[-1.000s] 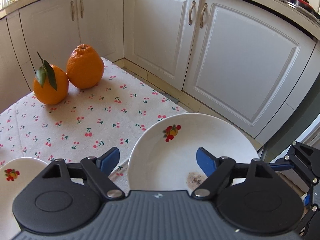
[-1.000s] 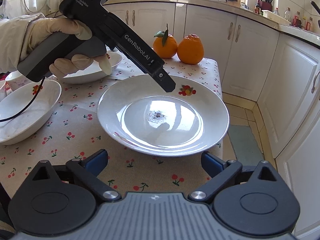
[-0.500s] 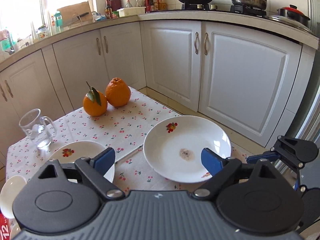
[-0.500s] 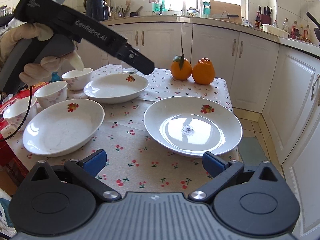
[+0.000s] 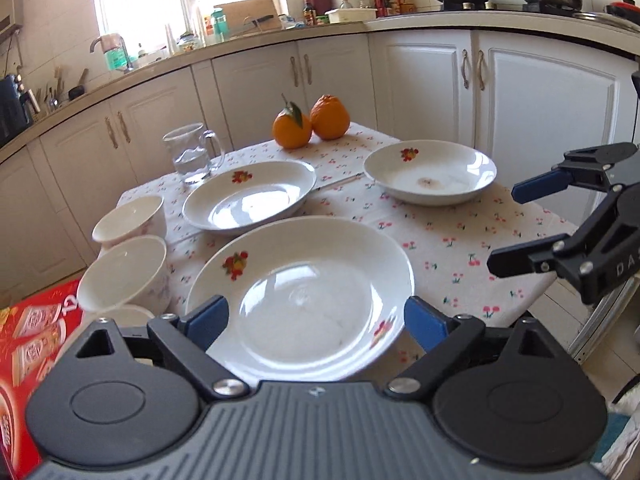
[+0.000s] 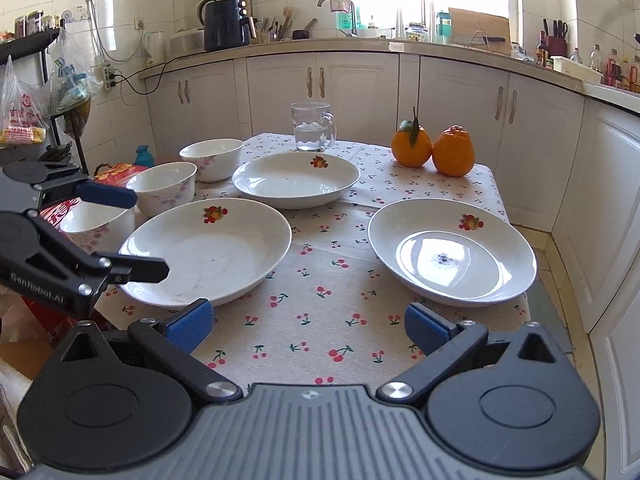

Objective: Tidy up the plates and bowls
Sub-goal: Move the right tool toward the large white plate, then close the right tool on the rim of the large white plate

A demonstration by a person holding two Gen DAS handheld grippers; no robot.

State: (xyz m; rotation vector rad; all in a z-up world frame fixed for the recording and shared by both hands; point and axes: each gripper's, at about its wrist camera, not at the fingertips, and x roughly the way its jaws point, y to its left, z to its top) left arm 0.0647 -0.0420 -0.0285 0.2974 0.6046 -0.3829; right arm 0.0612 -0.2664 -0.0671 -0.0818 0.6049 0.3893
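Left wrist view low over the table's (image 5: 460,240) near-left corner, facing right-forward, right wrist view from the front edge, both sharing the plates (image 6: 208,252) and oranges (image 6: 432,148)

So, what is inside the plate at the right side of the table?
The right plate holds only a small dark speck of residue at its centre, plus a painted fruit motif on the rim. What is under the plate is hidden.

White fruit-motif plates (image 6: 208,256), cherry-print cream tablecloth (image 6: 340,280), two oranges (image 6: 432,150), blue-tipped black tools (image 6: 308,322)
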